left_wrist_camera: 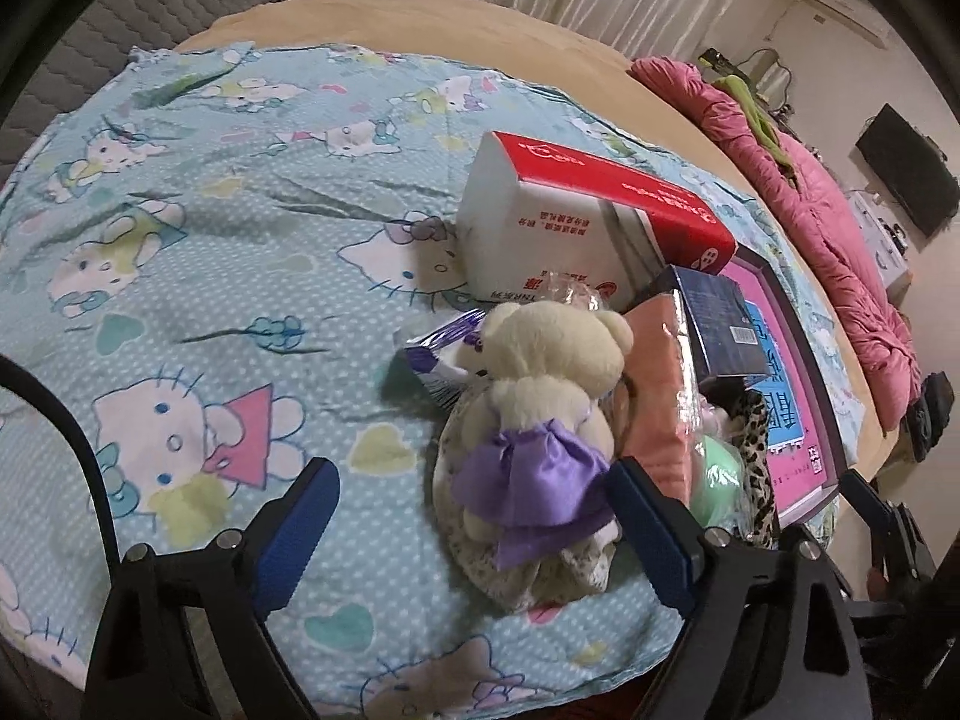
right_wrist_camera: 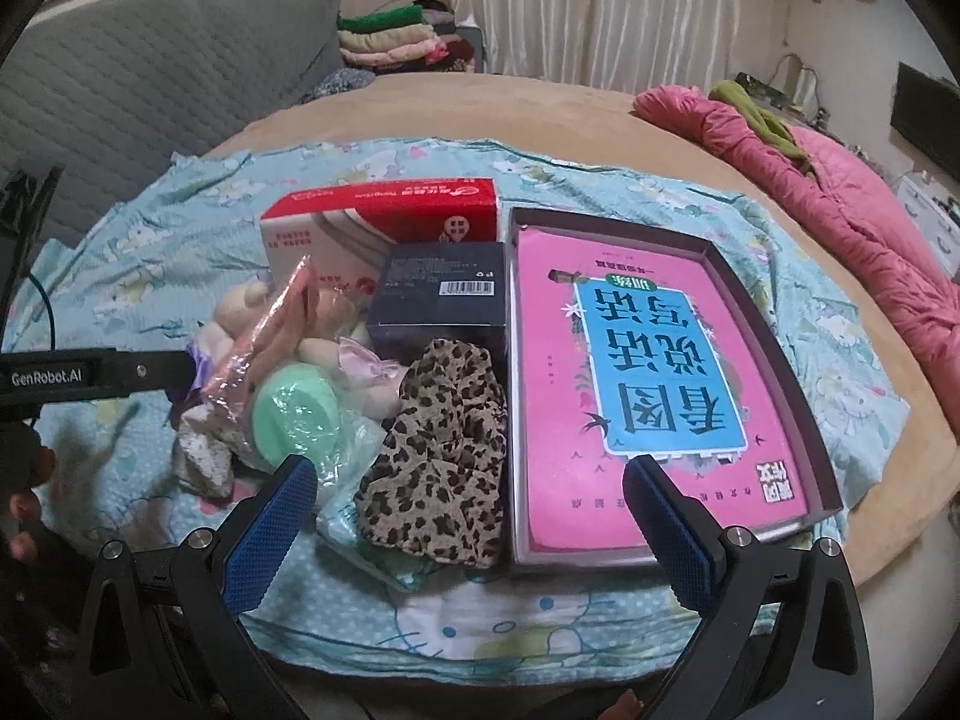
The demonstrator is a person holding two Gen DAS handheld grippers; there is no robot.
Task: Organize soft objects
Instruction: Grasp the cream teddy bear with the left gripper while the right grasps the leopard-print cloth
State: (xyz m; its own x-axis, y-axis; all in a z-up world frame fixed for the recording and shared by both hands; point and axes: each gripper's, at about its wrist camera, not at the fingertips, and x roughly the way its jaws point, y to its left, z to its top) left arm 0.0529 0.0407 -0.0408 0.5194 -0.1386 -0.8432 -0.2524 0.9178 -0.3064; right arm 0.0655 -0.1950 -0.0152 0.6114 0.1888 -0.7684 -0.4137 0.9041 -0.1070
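Red-white box (left_wrist_camera: 576, 216) behind teddy (left_wrist_camera: 540, 414) (touching)

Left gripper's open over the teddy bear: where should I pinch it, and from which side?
Pinch the teddy bear at the waist, under the purple bow. Come from the near side with the left gripper; its fingers already straddle the narrow, soft body.

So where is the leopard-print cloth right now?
In the right wrist view, the leopard cloth lies low and central, against the tray's left wall, below the dark box.
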